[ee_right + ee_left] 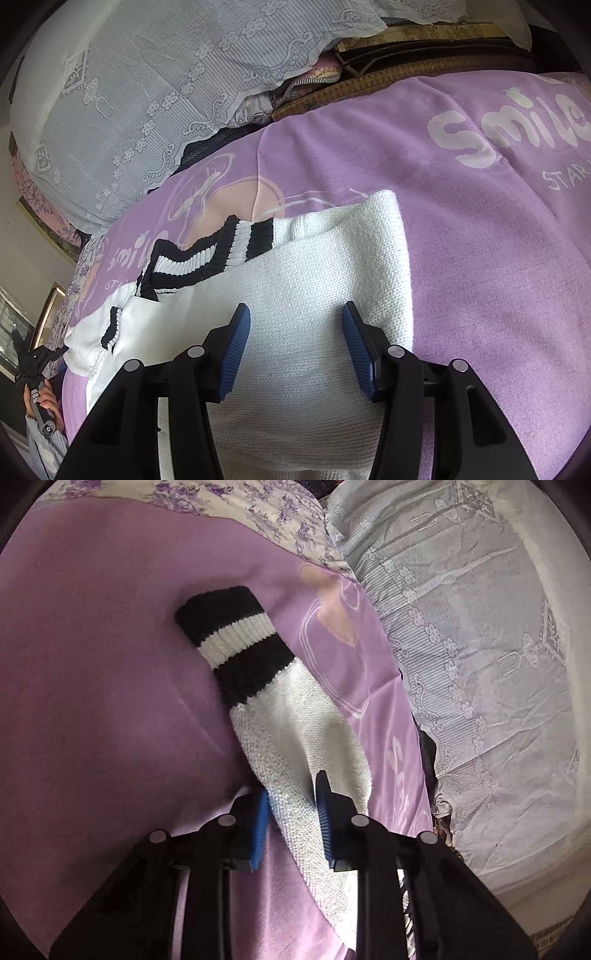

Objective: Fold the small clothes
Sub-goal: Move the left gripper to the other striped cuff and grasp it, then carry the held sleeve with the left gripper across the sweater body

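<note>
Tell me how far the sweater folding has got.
Partly done: in the right wrist view the white knit sweater already lies in layers on the purple sheet, a panel folded over toward the striped collar. In hand: the left gripper brackets a sleeve with a black-and-white cuff; whether it grips is unclear. The right gripper hovers open above the body. Left: tucking that sleeve and the final fold.

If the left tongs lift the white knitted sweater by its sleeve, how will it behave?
Probably floppy: the sleeve already drapes limply between the left tongs. The white knitted sweater looks thick, so perhaps slightly heavy. Its coarse knit likely grips the ribbed pads well.
</note>
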Available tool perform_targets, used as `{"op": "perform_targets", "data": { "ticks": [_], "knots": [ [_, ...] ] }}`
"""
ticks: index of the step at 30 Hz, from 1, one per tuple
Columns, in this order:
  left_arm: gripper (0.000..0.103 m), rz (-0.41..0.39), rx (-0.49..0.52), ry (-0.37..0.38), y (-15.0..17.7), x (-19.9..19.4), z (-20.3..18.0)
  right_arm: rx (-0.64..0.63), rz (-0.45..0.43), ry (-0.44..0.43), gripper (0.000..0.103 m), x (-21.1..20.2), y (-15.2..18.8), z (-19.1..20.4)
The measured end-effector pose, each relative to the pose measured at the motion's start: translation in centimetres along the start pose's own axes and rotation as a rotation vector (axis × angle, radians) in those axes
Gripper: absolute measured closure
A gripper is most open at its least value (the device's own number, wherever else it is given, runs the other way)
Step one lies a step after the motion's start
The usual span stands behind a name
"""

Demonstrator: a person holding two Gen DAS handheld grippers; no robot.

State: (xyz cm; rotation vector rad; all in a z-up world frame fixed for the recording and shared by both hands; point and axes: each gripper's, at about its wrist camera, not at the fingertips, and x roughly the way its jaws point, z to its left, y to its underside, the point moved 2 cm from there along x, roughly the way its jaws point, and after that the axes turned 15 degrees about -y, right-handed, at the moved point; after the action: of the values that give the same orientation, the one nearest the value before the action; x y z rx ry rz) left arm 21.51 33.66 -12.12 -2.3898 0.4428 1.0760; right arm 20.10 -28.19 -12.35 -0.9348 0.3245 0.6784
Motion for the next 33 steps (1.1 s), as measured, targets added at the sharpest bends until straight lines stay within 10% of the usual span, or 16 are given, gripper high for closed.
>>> {"op": "perform_targets", "data": {
  "ticks": [12,33],
  "knots": [
    [0.095,-0.151,0.386,-0.081,4.1,-4.2,-7.6,0.009,-0.024,0.043,0.052,-0.9,0.0,1.0],
    [0.095,-0.069,0.887,0.082,22.5,-5.1,-22.2,0.059,0.062,-0.286,0.051,-1.5,1.2,7.7]
  ]
}}
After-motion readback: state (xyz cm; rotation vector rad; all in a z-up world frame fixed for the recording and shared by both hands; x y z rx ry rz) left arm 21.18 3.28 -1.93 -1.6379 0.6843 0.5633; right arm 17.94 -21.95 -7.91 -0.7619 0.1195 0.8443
